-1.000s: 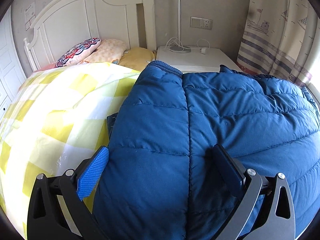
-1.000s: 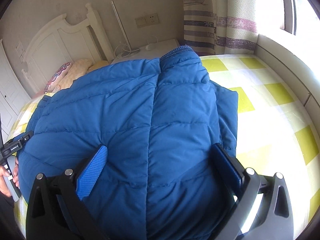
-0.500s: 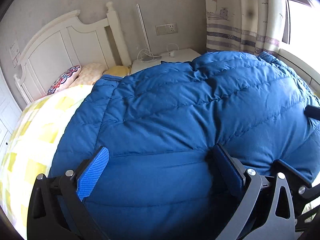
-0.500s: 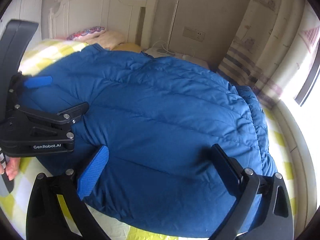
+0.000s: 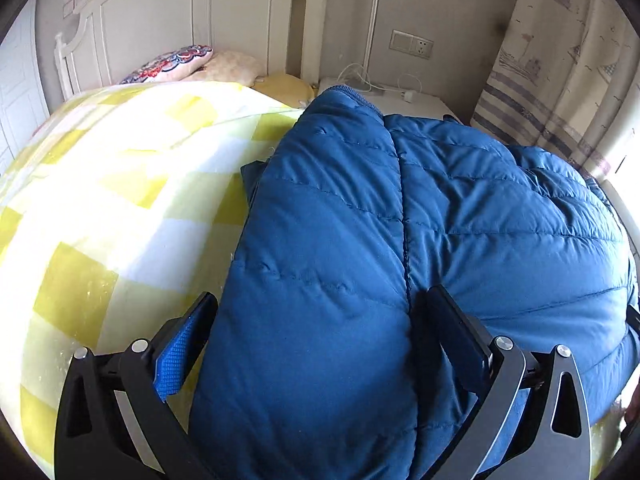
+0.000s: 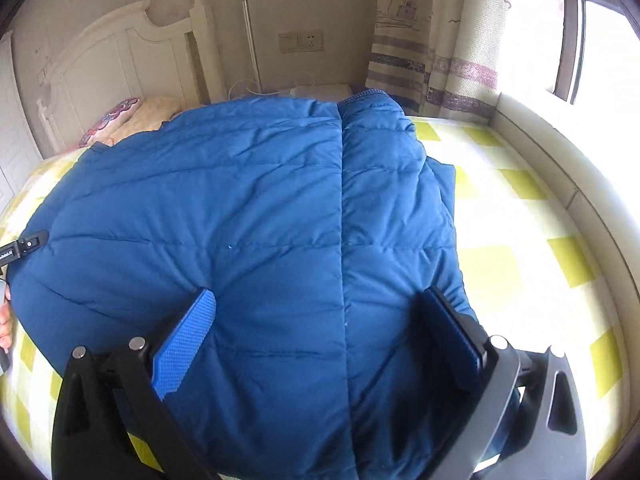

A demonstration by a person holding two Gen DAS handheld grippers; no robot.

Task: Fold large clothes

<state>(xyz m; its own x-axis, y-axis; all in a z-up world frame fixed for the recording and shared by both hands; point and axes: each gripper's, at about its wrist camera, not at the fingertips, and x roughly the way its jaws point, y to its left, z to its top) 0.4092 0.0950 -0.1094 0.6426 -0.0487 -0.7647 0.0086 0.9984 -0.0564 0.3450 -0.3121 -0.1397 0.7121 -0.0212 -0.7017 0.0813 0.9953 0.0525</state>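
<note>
A blue quilted puffer jacket (image 5: 420, 240) lies spread on the bed's yellow and white checked sheet (image 5: 120, 184), collar toward the headboard. My left gripper (image 5: 320, 320) is open, its jaws wide apart over the jacket's near left part, with fabric bulging between them. In the right wrist view the jacket (image 6: 260, 220) fills the middle. My right gripper (image 6: 320, 320) is open too, its jaws straddling the jacket's near right part by the centre seam. The left gripper's tip (image 6: 24, 246) shows at the jacket's far left edge.
A white headboard (image 5: 192, 24) with pillows (image 5: 176, 64) stands at the back. A white nightstand (image 5: 400, 98) with cables sits beside it. A patterned curtain (image 5: 560, 72) hangs at the right. A window ledge (image 6: 560, 168) runs along the bed's right side.
Both grippers have swung apart from the jacket's middle: the left back to its left side, the right back to its right side. Both stay open. The jacket lies as before.
</note>
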